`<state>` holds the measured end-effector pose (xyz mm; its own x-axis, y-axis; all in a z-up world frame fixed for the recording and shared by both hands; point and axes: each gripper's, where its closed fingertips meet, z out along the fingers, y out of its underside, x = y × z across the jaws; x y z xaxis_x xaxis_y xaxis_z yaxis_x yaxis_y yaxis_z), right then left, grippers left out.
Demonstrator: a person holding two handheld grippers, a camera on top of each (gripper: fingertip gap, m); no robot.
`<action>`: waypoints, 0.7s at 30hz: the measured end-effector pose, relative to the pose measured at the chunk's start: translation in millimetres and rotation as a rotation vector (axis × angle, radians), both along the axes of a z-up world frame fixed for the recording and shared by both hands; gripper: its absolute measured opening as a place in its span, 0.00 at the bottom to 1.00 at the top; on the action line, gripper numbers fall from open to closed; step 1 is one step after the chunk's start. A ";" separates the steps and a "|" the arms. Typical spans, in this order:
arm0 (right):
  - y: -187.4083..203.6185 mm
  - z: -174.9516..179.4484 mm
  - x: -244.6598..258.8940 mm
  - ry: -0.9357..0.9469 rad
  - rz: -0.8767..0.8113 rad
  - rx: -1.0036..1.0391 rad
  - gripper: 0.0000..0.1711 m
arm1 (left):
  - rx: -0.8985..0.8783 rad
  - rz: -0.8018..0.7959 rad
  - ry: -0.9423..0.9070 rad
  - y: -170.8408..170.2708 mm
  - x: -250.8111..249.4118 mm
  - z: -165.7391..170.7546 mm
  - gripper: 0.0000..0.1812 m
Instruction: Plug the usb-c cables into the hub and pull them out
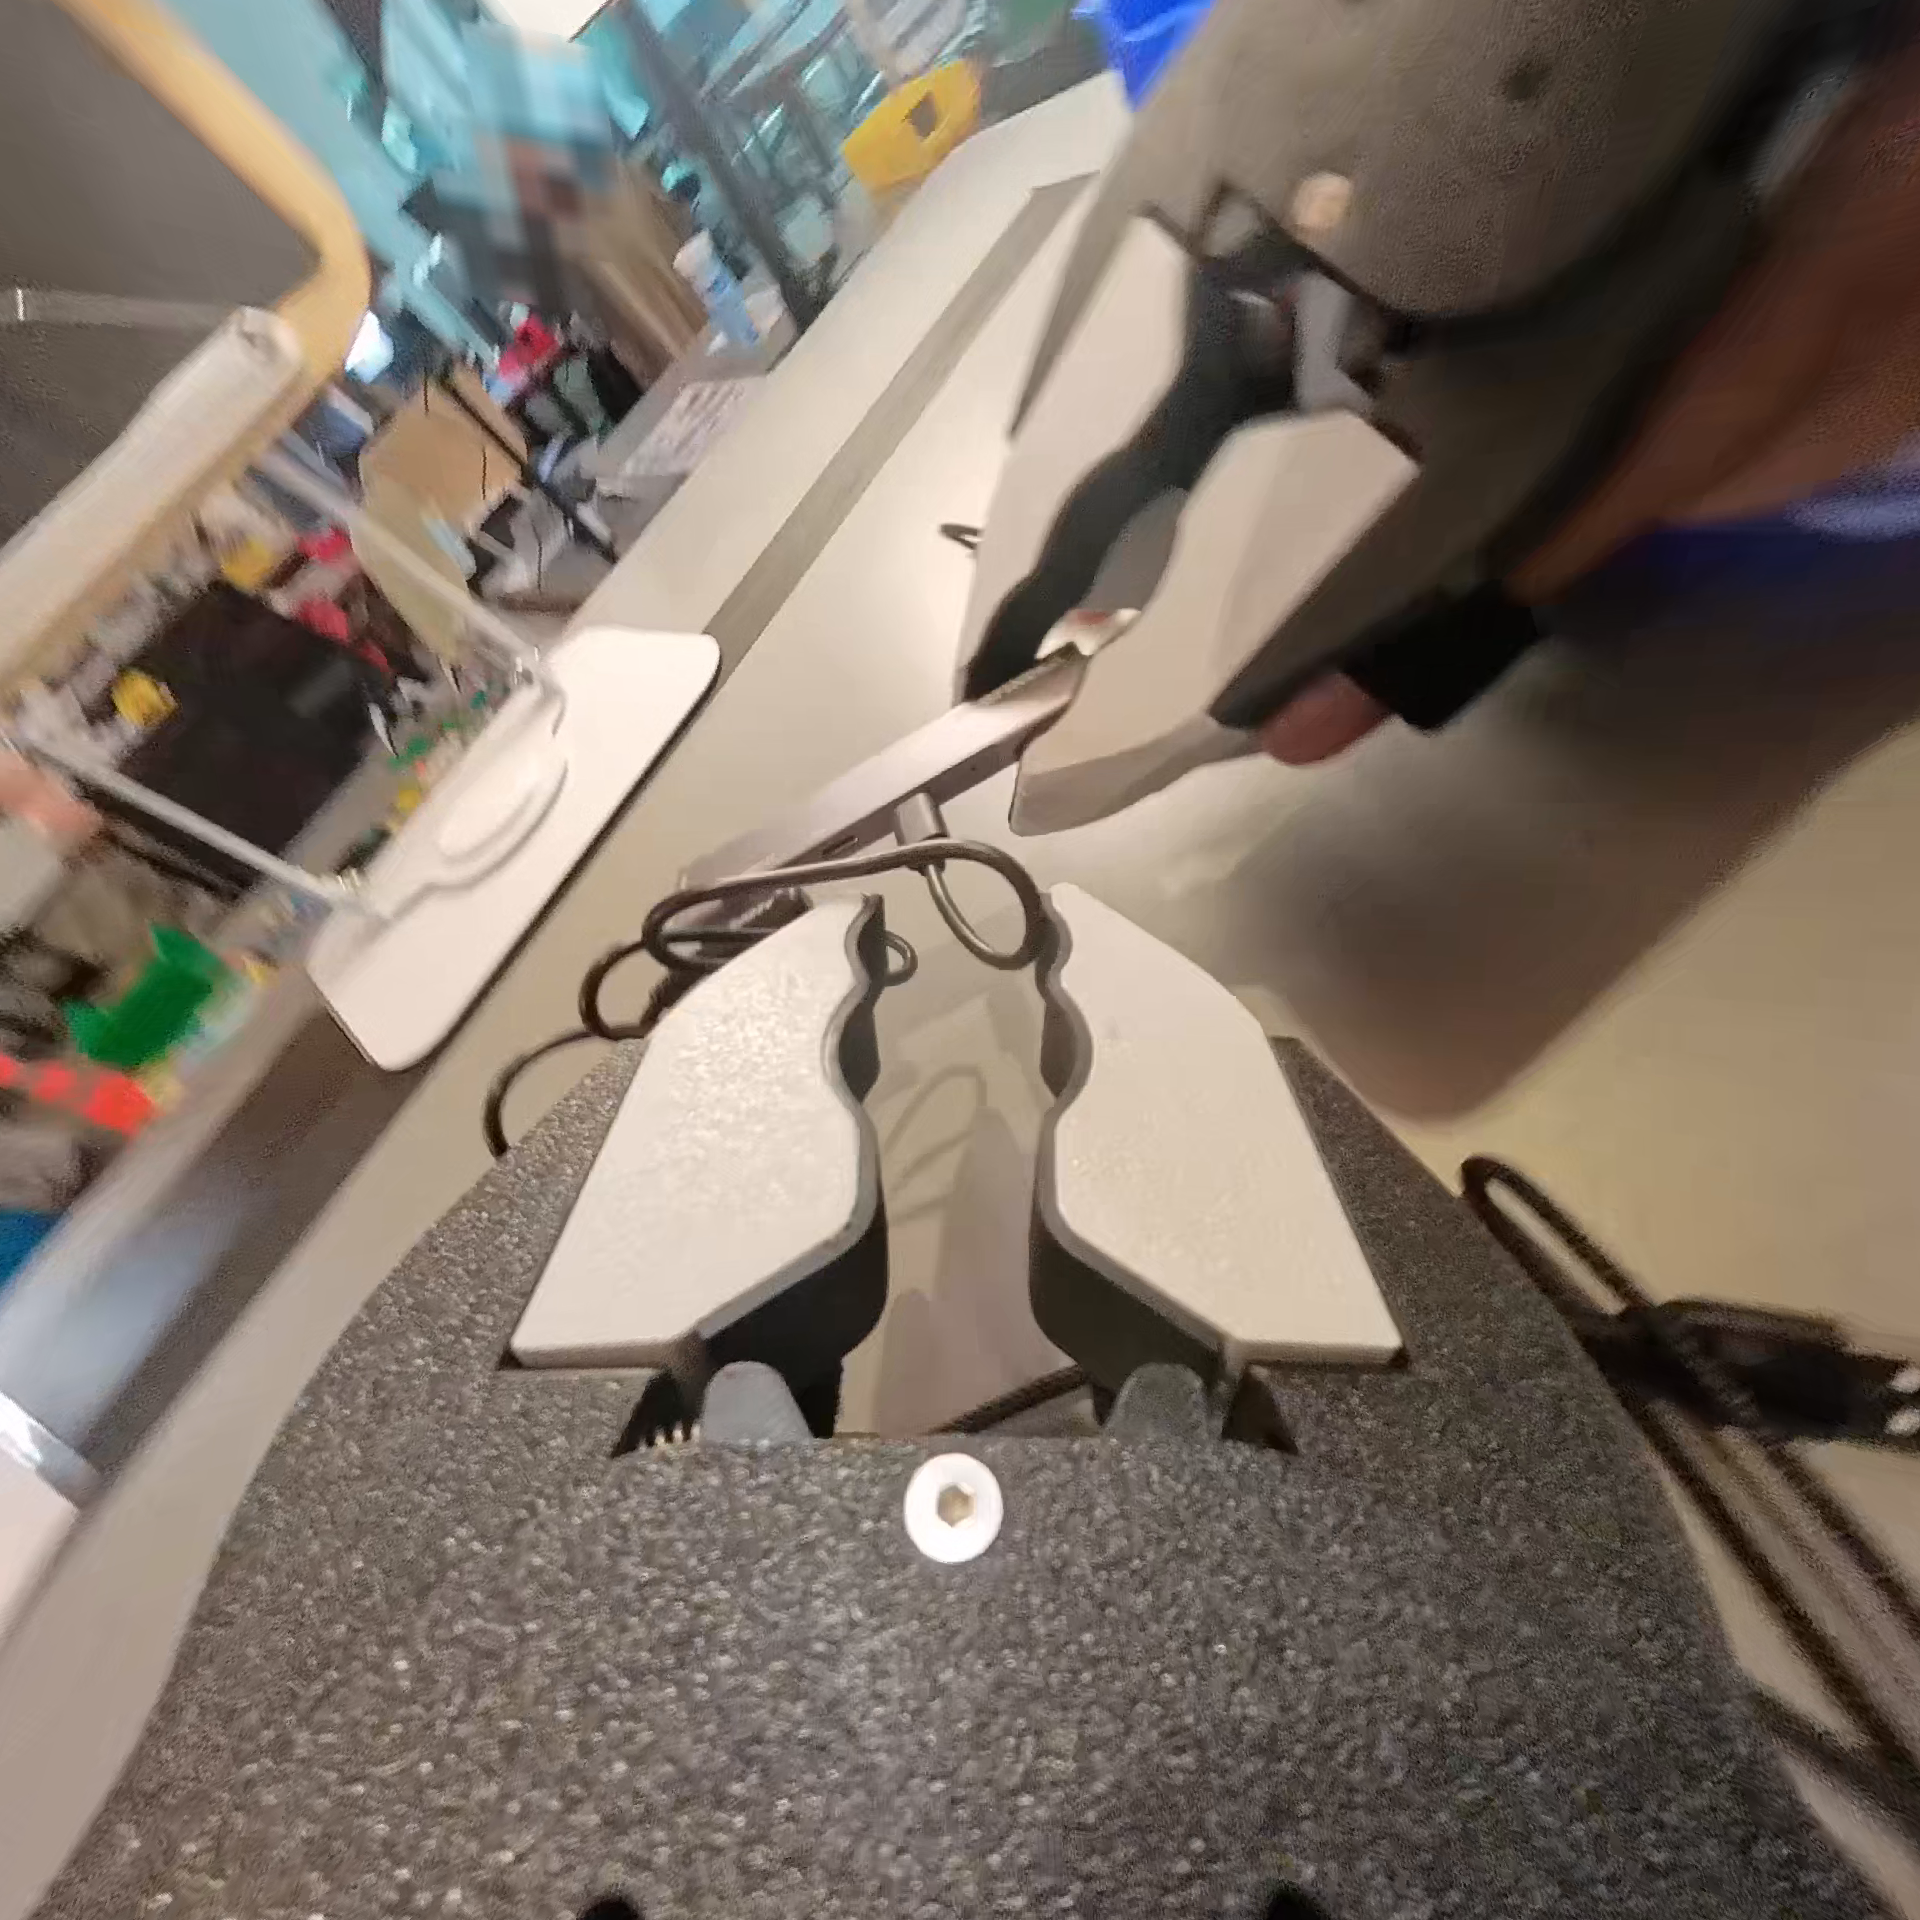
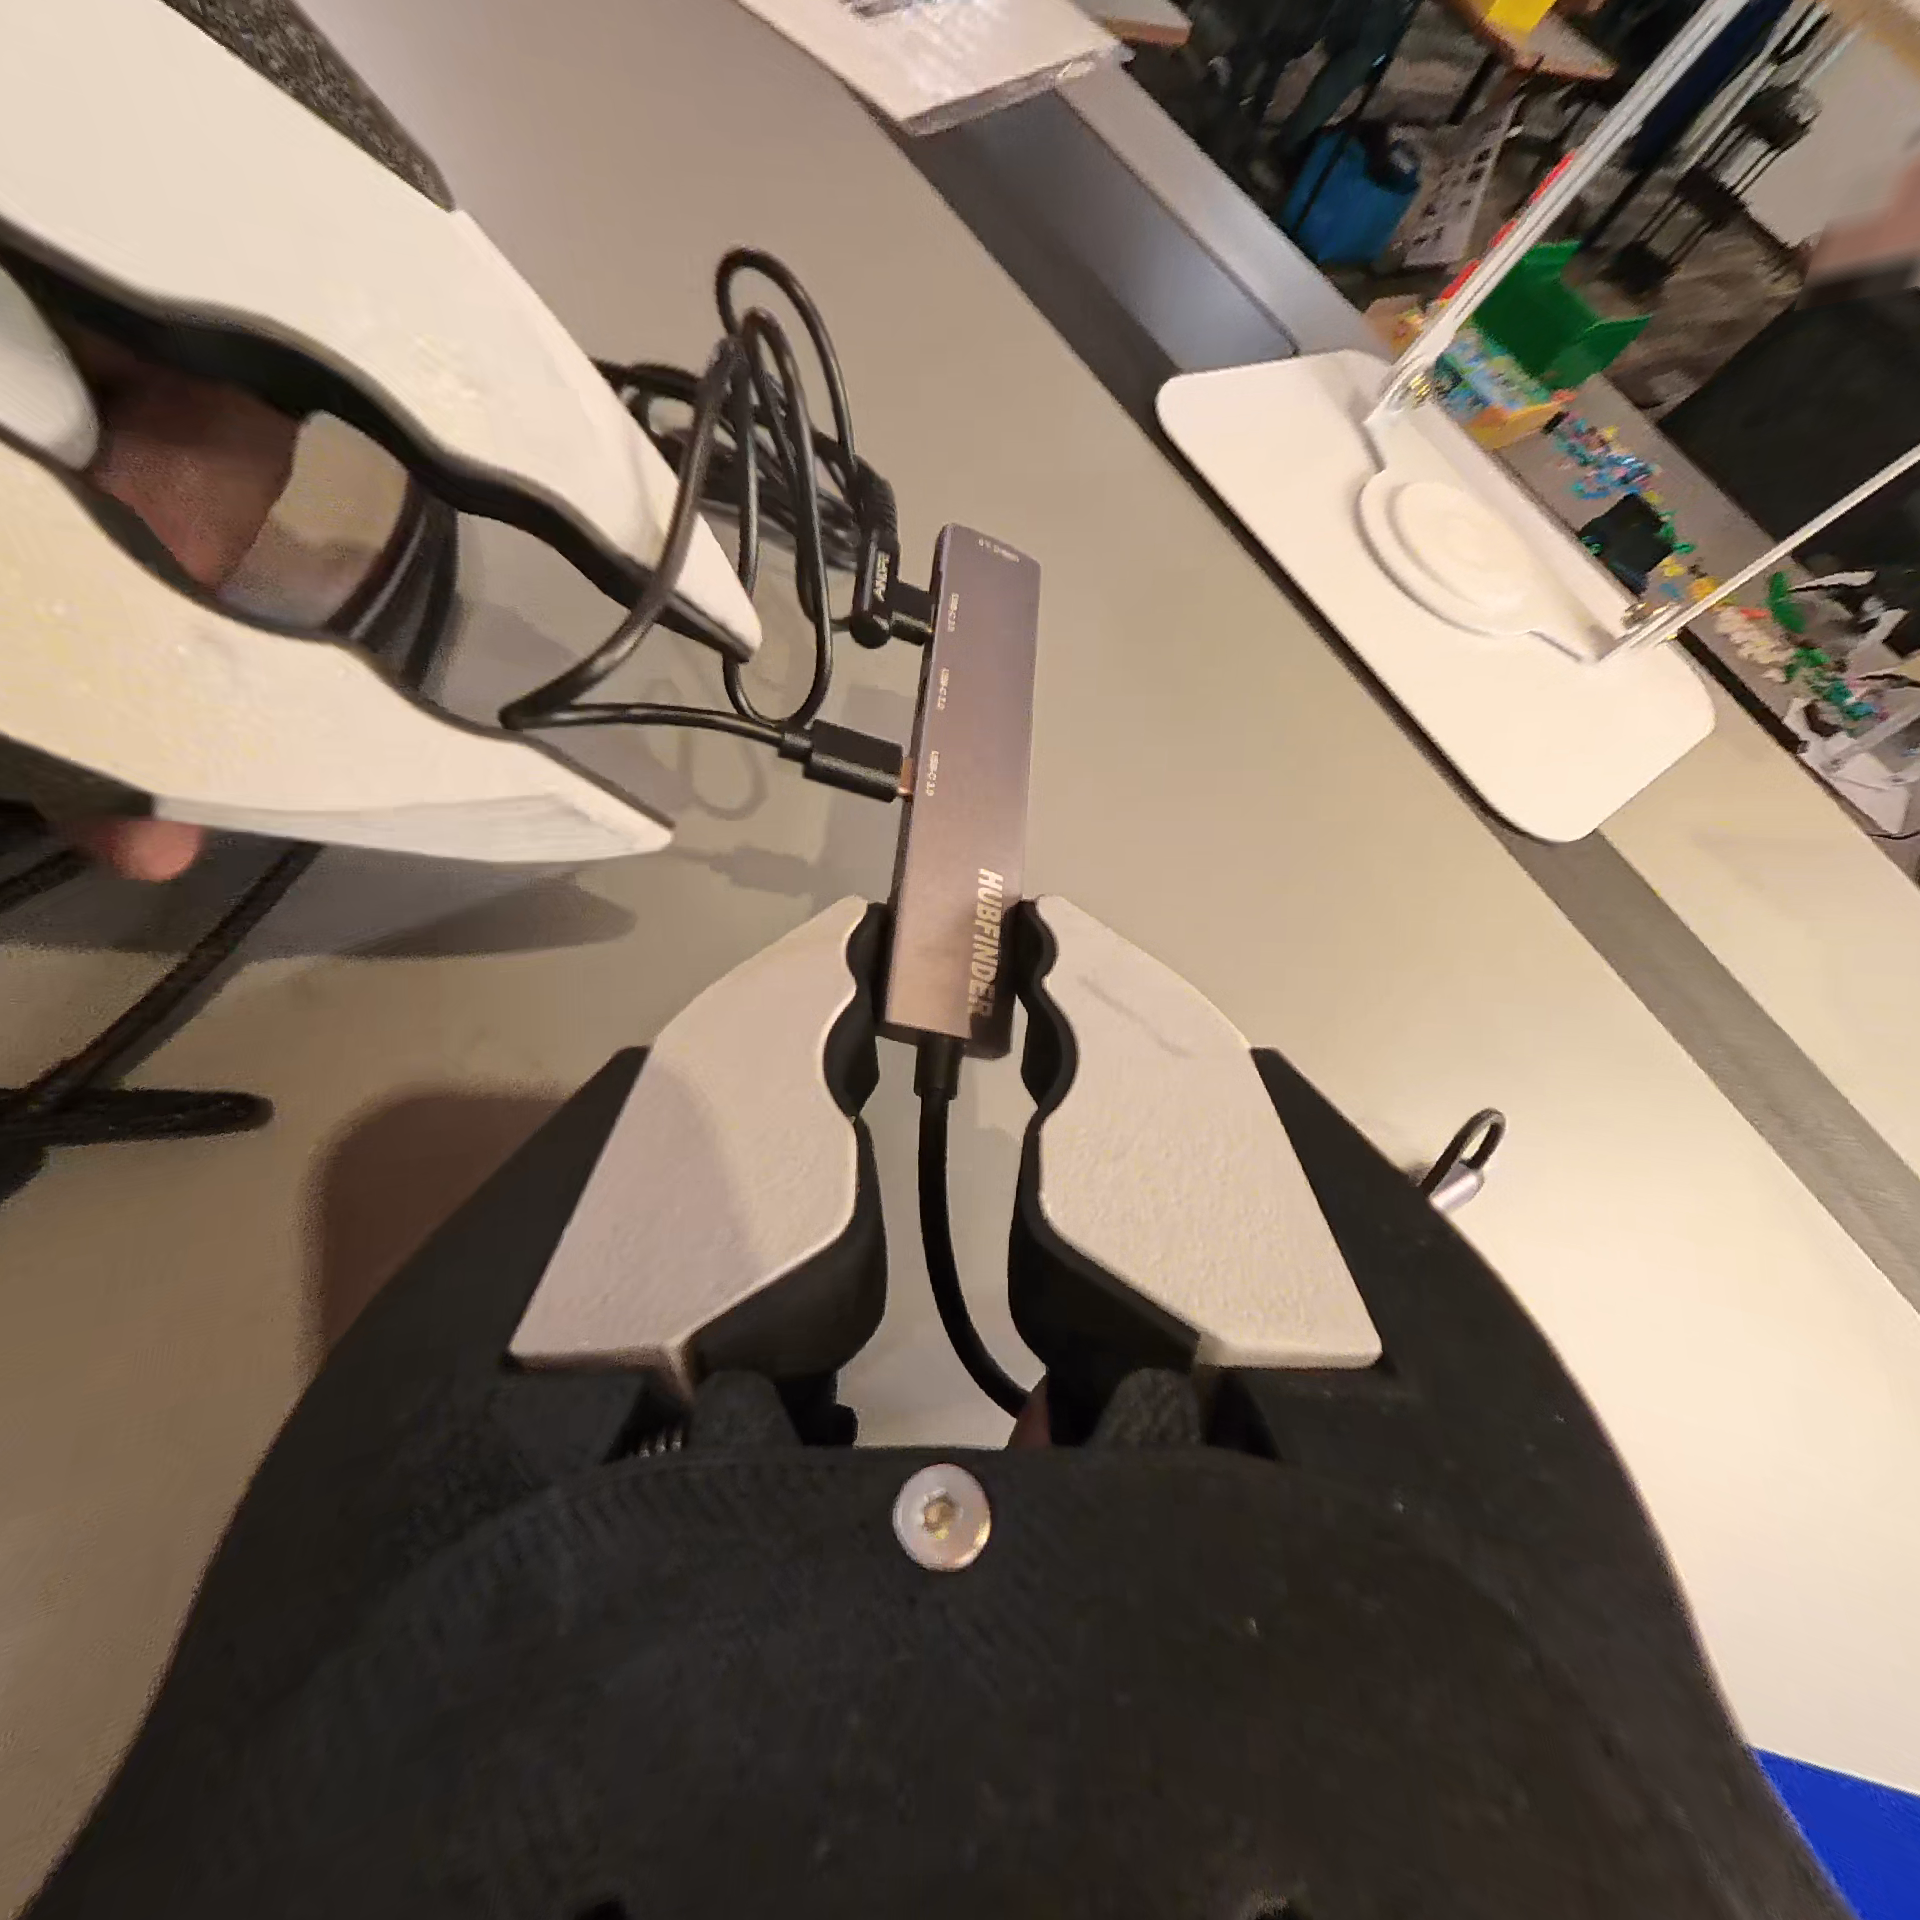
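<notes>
Item: hub (image 2: 966,790) — a slim grey bar, held clear of the pale table (image 2: 1195,852) by the right gripper (image 2: 951,940), whose jaws are clamping its near end. Its own black lead (image 2: 940,1226) is trailing back between the fingers.

Item: usb-c cables, two, both seated in ports on the hub's left edge. The nearer plug (image 2: 852,771) is sitting straight; the farther plug (image 2: 894,597) is entering at an angle. Their black slack is lying coiled on the table beyond.

Item: left gripper (image 1: 961,920) — jaws standing apart, gripping nothing, hovering just beside the plugs with cable loops (image 1: 977,904) lying between and in front of its fingertips.

Item: white stand base (image 2: 1455,582), well apart on the right, carrying a clear panel.

Risks, as judged: the left fingers may be closing on loose cable rather than on a plug housing, so a pull would be straining the cord. A sideways tug could be twisting the hub in the right jaws, since only its end is being held. The loops may be snagging a fingertip on withdrawal.
</notes>
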<state>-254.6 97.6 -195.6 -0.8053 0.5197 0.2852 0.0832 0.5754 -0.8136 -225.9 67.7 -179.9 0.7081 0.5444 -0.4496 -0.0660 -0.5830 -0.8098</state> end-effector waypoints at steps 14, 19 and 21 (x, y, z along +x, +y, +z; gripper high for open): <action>-14.0 14.0 3.8 0.038 -0.002 -0.096 0.14 | 0.262 0.136 -0.138 -2.0 -4.7 12.0 0.10; -16.8 13.8 5.6 -0.002 0.012 -0.146 0.14 | 0.307 0.166 -0.155 -5.0 -6.2 13.4 0.07; -17.6 13.7 6.3 -0.015 0.015 -0.157 0.14 | 0.318 0.178 -0.157 -7.1 -7.2 13.7 0.05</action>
